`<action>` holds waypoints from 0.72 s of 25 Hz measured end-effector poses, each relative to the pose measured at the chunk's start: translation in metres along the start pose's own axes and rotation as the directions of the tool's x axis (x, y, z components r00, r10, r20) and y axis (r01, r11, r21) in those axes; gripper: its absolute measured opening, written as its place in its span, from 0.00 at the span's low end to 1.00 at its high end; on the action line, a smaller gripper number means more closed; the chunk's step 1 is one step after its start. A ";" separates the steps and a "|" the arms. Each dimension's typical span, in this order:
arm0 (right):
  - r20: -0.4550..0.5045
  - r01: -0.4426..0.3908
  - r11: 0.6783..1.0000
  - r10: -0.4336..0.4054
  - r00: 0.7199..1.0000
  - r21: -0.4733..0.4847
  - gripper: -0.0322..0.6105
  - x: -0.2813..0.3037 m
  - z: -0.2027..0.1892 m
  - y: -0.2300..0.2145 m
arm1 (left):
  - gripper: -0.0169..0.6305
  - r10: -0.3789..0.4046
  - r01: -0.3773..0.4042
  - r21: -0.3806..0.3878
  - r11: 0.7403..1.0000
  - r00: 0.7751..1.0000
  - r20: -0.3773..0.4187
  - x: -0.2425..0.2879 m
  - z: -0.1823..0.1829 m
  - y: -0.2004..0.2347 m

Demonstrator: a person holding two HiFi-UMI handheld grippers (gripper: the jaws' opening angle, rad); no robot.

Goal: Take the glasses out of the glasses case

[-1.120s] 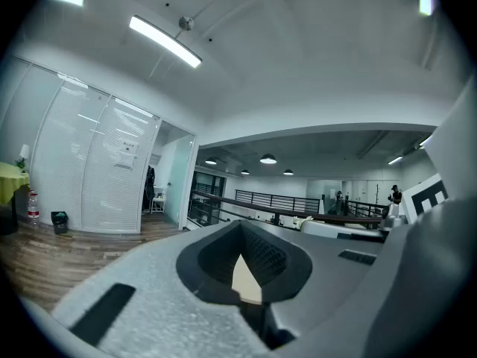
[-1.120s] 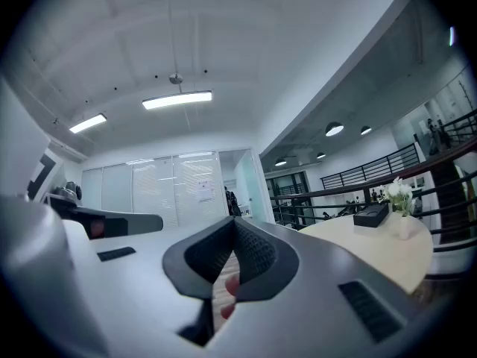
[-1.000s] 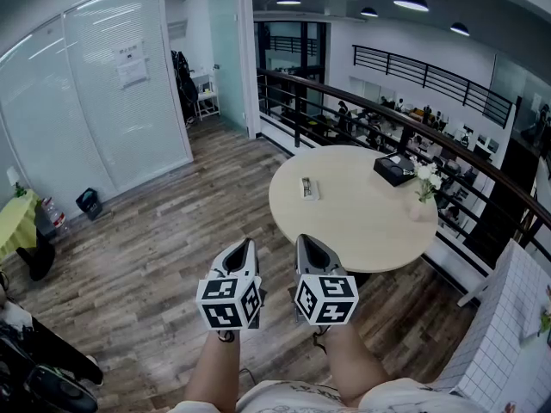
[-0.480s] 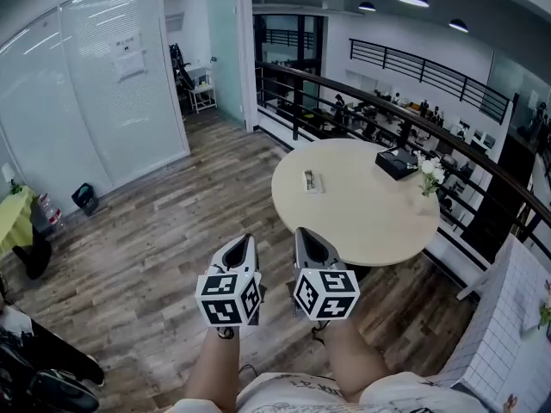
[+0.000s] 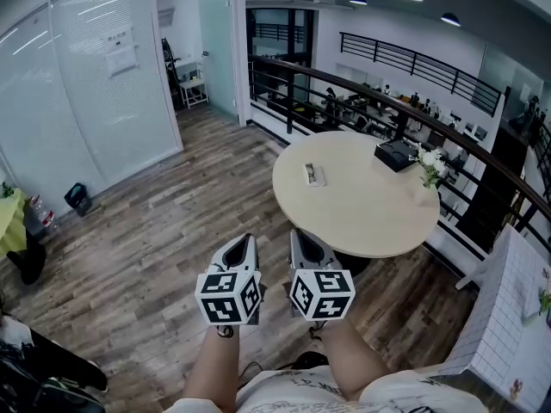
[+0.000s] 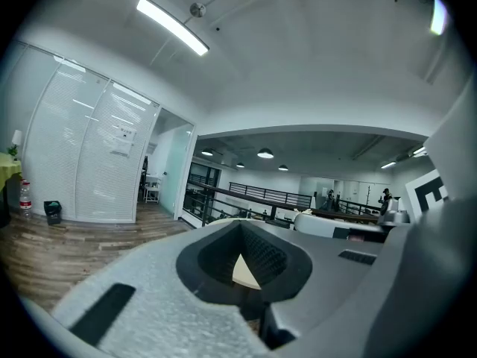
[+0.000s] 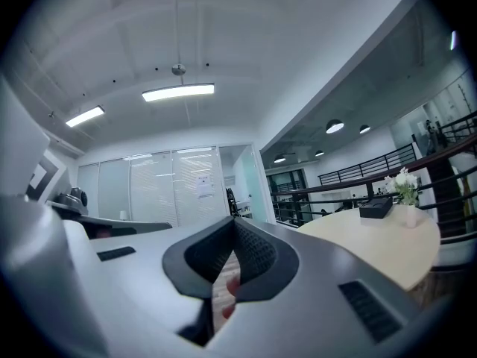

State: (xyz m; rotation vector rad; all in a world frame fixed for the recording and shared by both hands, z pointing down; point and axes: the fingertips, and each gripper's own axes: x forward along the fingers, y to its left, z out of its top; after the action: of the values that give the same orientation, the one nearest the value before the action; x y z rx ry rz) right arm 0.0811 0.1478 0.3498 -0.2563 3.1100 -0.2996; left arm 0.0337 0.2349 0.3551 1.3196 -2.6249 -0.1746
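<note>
Beige round table (image 5: 362,209) carries the glasses case (image 5: 312,175), well beyond my left gripper (image 5: 244,248) and right gripper (image 5: 303,243), both closed on nothing; the wall notice (image 5: 121,50) is too small to read.

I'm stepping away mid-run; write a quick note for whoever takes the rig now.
Left gripper: shut, empty.
Right gripper: shut, empty.
Both held over the wooden floor, short of the round table.
On it: a small pale item, a black box, a flower vase; which is the glasses case is unclear from here.
Done: nothing.
Left: reach the table, open the case, remove the glasses.
</note>
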 end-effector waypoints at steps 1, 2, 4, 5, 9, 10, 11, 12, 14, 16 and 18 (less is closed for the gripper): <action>-0.006 0.003 1.000 -0.003 1.000 -0.002 0.06 0.002 -0.002 0.000 | 0.05 -0.005 0.005 -0.006 1.000 1.000 -0.005 0.002 -0.002 0.002; -0.009 0.007 1.000 -0.007 1.000 -0.002 0.06 0.005 -0.004 0.001 | 0.05 -0.010 0.010 -0.009 1.000 1.000 -0.011 0.004 -0.004 0.004; -0.011 0.014 1.000 -0.014 1.000 0.001 0.06 0.012 -0.005 0.001 | 0.05 -0.021 0.021 -0.008 1.000 1.000 -0.020 0.009 -0.006 0.008; -0.009 0.017 1.000 -0.017 1.000 0.004 0.06 0.016 -0.005 0.000 | 0.05 -0.025 0.025 -0.007 1.000 0.999 -0.023 0.012 -0.006 0.010; -0.005 0.026 0.999 -0.026 1.000 0.021 0.06 0.036 -0.008 -0.007 | 0.05 -0.036 0.036 -0.001 0.999 0.999 -0.029 0.033 -0.005 0.019; -0.005 0.029 0.999 -0.029 1.000 0.028 0.06 0.043 -0.009 -0.010 | 0.05 -0.038 0.038 0.004 0.999 0.999 -0.031 0.040 -0.005 0.022; -0.004 0.033 0.999 -0.033 0.999 0.034 0.06 0.051 -0.011 -0.014 | 0.05 -0.039 0.039 0.008 0.999 0.999 -0.032 0.047 -0.005 0.025; -0.003 0.037 0.999 -0.037 0.999 0.039 0.06 0.059 -0.012 -0.018 | 0.05 -0.041 0.041 0.011 0.999 0.999 -0.034 0.055 -0.005 0.028; -0.001 0.044 0.998 -0.044 0.999 0.046 0.06 0.075 -0.014 -0.028 | 0.05 -0.044 0.045 0.017 0.999 0.998 -0.036 0.072 -0.004 0.034; 0.002 0.050 0.998 -0.050 0.999 0.050 0.06 0.093 -0.012 -0.039 | 0.05 -0.045 0.046 0.018 0.999 0.998 -0.035 0.092 -0.001 0.040; 0.005 0.052 0.997 -0.053 0.999 0.053 0.06 0.113 -0.008 -0.051 | 0.05 -0.049 0.049 0.017 0.999 0.998 -0.036 0.115 0.004 0.045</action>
State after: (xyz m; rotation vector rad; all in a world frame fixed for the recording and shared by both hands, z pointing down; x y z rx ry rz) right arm -0.0220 0.0817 0.3688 -0.3377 3.0875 -0.3807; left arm -0.0693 0.1697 0.3743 1.3810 -2.5727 -0.1338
